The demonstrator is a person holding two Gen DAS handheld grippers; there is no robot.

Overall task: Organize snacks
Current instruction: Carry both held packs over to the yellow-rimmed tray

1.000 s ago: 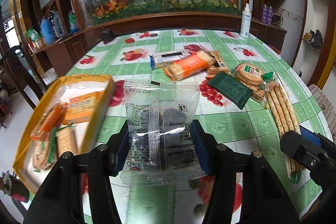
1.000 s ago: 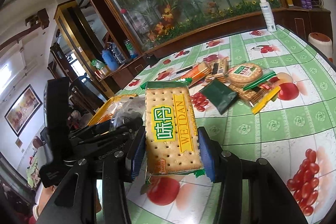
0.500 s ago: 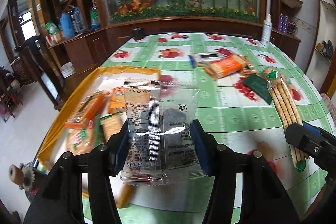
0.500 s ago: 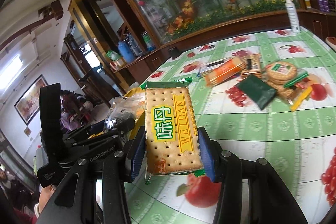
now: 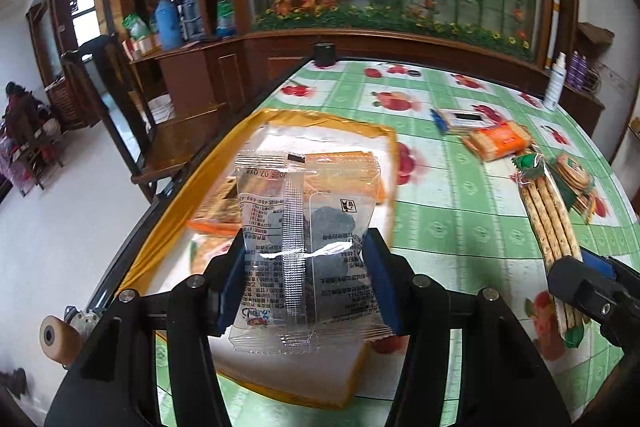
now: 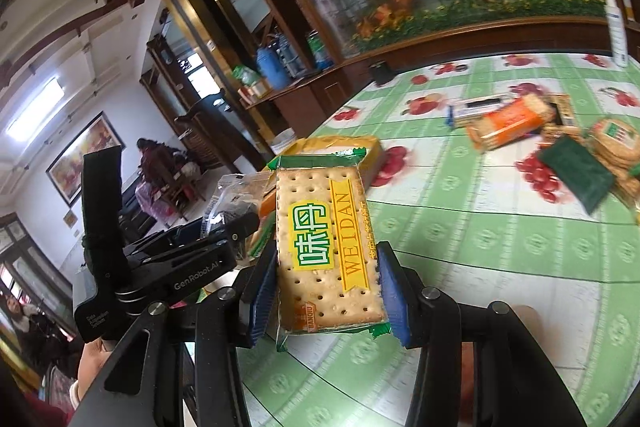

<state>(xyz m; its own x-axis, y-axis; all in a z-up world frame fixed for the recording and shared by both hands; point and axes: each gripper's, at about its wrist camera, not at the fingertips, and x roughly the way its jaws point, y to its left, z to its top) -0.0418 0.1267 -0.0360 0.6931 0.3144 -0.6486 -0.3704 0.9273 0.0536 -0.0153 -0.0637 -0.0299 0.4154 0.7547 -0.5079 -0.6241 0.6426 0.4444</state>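
My left gripper is shut on a clear packet with dark contents, held upright over the yellow tray. The tray holds orange and cracker packets, partly hidden behind the clear packet. My right gripper is shut on a WEIDAN cracker packet with green ends, above the tablecloth just right of the tray. In the left wrist view that packet shows edge-on in the right gripper. The left gripper appears at the left of the right wrist view.
Loose snacks lie further right on the green fruit-print tablecloth: an orange packet, a dark green packet, round crackers. A white bottle and a black object stand at the far edge. A wooden chair is left of the table.
Both grippers have swung left across the table with their packets still gripped. The tray has come from the left side to beneath the clear packet, and the snack pile has slid right.
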